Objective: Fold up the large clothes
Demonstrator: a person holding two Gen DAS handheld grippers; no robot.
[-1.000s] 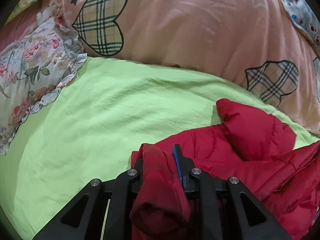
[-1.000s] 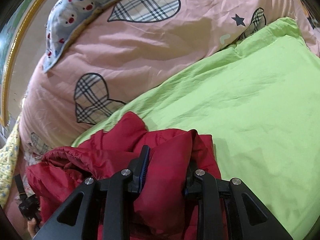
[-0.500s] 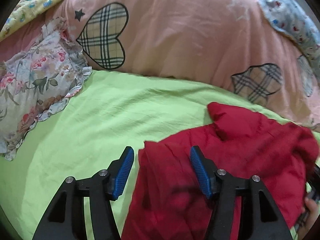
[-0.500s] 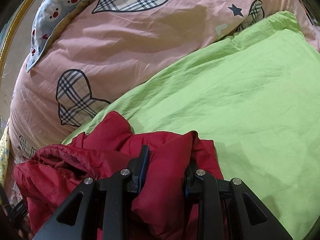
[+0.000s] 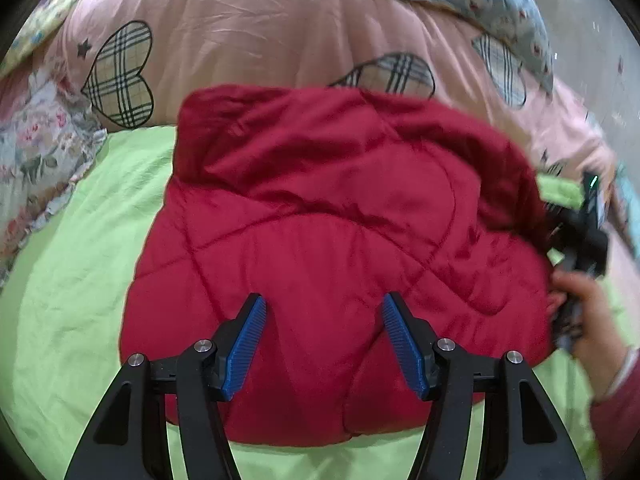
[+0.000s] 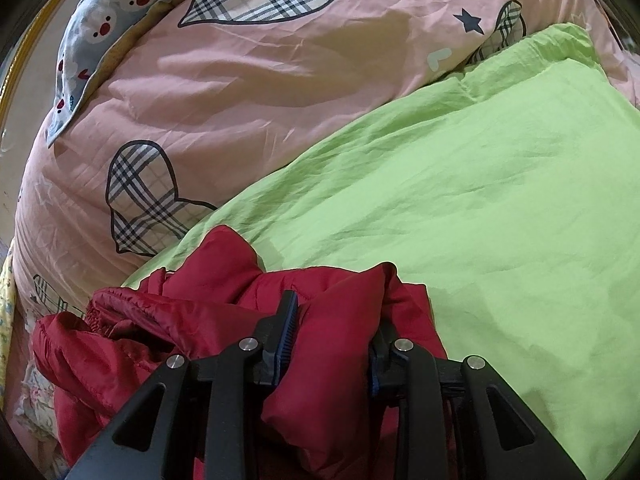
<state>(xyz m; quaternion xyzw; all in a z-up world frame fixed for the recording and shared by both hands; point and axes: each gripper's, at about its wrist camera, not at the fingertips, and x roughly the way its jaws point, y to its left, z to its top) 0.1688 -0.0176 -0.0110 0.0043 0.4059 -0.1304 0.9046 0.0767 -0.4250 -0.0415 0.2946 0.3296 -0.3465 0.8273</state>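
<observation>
A red quilted jacket (image 5: 332, 240) lies bunched on the green sheet (image 5: 80, 280), its collar end toward the pink quilt. My left gripper (image 5: 324, 344) is open and empty, its blue pads (image 5: 245, 346) spread just above the jacket's near edge. My right gripper (image 6: 332, 340) is shut on a thick fold of the same red jacket (image 6: 332, 320) and holds it above the green sheet (image 6: 480, 200). The right gripper and the hand that holds it also show at the right edge of the left wrist view (image 5: 580, 248).
A big pink quilt with plaid hearts (image 5: 260, 28) is piled along the far side of the bed. A floral pillow (image 5: 36, 152) lies at the far left. A blue patterned pillow (image 6: 104, 12) sits on top of the quilt.
My left gripper let go of the jacket, opened and drew back above it. The jacket now lies spread wider on the sheet. My right gripper kept its hold.
</observation>
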